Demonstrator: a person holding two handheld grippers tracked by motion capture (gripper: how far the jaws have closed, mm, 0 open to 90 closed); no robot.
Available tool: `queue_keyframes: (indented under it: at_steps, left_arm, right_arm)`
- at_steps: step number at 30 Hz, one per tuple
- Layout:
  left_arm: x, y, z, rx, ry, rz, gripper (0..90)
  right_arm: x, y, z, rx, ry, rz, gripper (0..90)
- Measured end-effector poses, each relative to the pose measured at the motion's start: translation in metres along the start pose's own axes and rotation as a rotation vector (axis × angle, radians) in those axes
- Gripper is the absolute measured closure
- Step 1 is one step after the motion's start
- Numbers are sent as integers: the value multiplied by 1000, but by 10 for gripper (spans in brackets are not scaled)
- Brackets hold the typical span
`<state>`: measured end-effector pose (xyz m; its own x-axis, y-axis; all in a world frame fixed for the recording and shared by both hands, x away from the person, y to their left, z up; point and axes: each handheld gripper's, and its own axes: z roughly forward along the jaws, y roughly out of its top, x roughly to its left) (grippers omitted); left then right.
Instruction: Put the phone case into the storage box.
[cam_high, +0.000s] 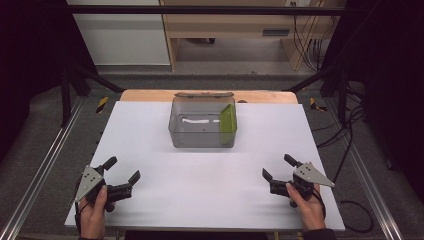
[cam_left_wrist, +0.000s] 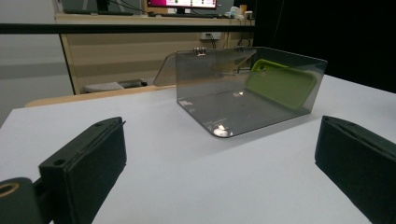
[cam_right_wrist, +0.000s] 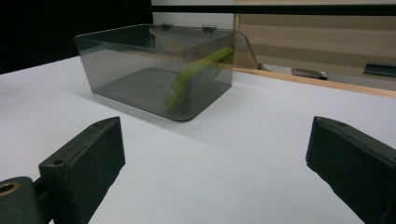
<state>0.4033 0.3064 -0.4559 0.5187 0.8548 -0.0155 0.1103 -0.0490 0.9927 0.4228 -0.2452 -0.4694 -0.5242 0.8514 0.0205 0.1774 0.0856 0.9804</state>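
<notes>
left gripper (cam_high: 121, 175): jaws gaping wide, holding nothing
right gripper (cam_high: 278, 167): same
green phone case (cam_high: 227, 119): leaning inside clear box (cam_high: 202, 140)

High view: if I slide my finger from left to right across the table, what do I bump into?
Left gripper → clear box → green phone case leaning inside the box → right gripper.
</notes>
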Motion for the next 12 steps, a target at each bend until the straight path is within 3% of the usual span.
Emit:
queue_keyframes:
  at_steps: [9,12]
  left_arm:
    - [-4,1,2,3,-14,5,19]
    - [-4,0,4,18,-10,2,19]
  right_arm:
    - [9,1,11,22,-6,-6,53]
    - [9,2,11,28,-30,-6,50]
